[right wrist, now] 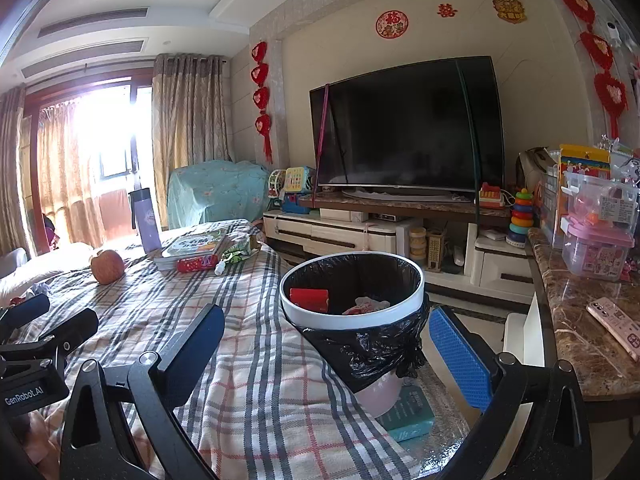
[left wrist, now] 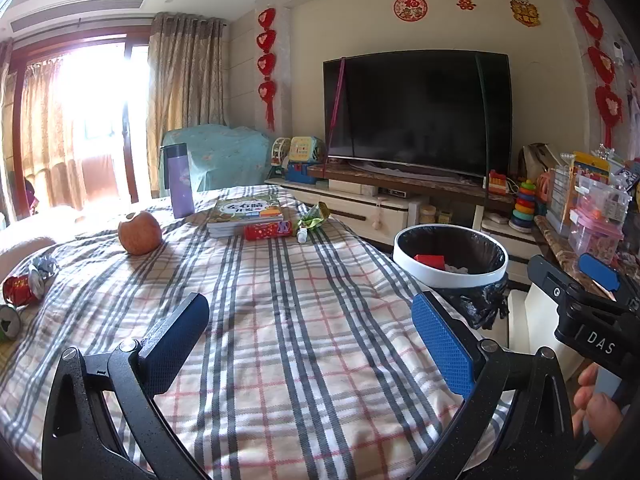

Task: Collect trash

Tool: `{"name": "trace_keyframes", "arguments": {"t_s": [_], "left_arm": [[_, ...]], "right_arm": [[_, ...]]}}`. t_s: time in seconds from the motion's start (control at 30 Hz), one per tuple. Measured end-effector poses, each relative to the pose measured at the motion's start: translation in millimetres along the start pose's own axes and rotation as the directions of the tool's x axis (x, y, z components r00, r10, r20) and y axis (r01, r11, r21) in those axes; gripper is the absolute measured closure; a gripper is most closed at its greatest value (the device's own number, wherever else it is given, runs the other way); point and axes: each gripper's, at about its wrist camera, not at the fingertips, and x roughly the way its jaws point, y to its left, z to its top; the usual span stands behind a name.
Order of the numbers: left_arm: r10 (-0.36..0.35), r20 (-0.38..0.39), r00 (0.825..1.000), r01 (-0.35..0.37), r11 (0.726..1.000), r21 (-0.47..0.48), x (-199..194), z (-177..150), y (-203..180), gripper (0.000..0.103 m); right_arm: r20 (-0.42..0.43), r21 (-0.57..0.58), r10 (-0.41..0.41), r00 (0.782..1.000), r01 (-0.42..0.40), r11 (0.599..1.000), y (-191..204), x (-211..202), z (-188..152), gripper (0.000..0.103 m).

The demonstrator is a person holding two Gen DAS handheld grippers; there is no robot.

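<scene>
Both grippers, left [left wrist: 310,344] and right [right wrist: 326,352], spread wide, empty, above plaid cloth [left wrist: 280,320]; bin [right wrist: 352,292] beside; apple [left wrist: 140,232], books [left wrist: 244,212] beyond.

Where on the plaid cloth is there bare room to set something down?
Bare: the wide middle of the plaid cloth, between the apple and the trash bin. Crowded: the far end around the books, and the left edge by the crumpled wrappers.

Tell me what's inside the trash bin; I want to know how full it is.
In the trash bin, lined with a black bag, lie a red carton and crumpled white paper. The near rim hides the bottom, so anything beneath them cannot be seen.
</scene>
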Motion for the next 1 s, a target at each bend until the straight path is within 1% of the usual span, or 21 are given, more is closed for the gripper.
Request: {"name": "trace_keyframes", "arguments": {"t_s": [1.0], "left_arm": [[-0.004,-0.015,1.0,0.004,1.0,0.0,3.0,-2.0,-0.9,0.0]], "right_arm": [[-0.015,0.003,0.004,1.0,-0.004,1.0,-0.8,1.4,0.0,0.0]]}}
